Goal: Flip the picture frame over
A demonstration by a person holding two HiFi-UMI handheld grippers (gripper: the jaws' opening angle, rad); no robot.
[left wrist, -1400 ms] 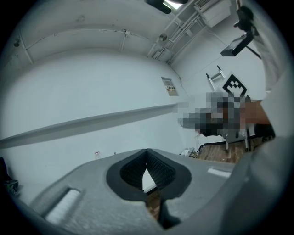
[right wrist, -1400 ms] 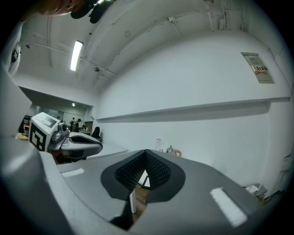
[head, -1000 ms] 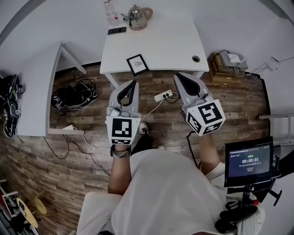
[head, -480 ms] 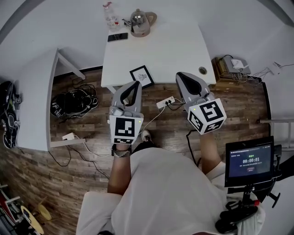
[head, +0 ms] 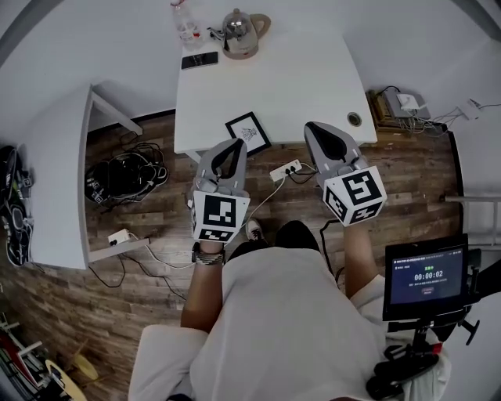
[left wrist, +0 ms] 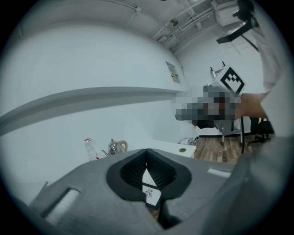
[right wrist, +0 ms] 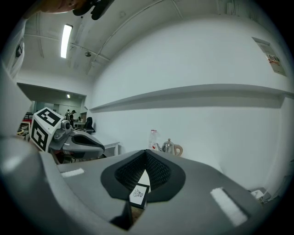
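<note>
A small black picture frame [head: 247,132] with a white mat and a dark drawing lies face up at the near edge of the white table [head: 297,86]. Through the jaws it shows as the frame [left wrist: 150,194] in the left gripper view and the frame [right wrist: 138,194] in the right gripper view. My left gripper [head: 236,144] hangs just short of the table edge, a little near-left of the frame, jaws shut and empty. My right gripper [head: 318,127] sits at the table's near edge to the frame's right, also shut with nothing in it.
At the table's far side stand a kettle [head: 238,31], a plastic bottle [head: 183,22] and a phone [head: 200,59]. A cable hole [head: 355,119] is at the near right corner. A power strip [head: 285,167] and cables [head: 125,171] lie on the wooden floor. Another white desk [head: 51,180] stands left.
Both grippers have come forward toward the table and now sit at its near edge, on either side of the frame. Both stay shut.
</note>
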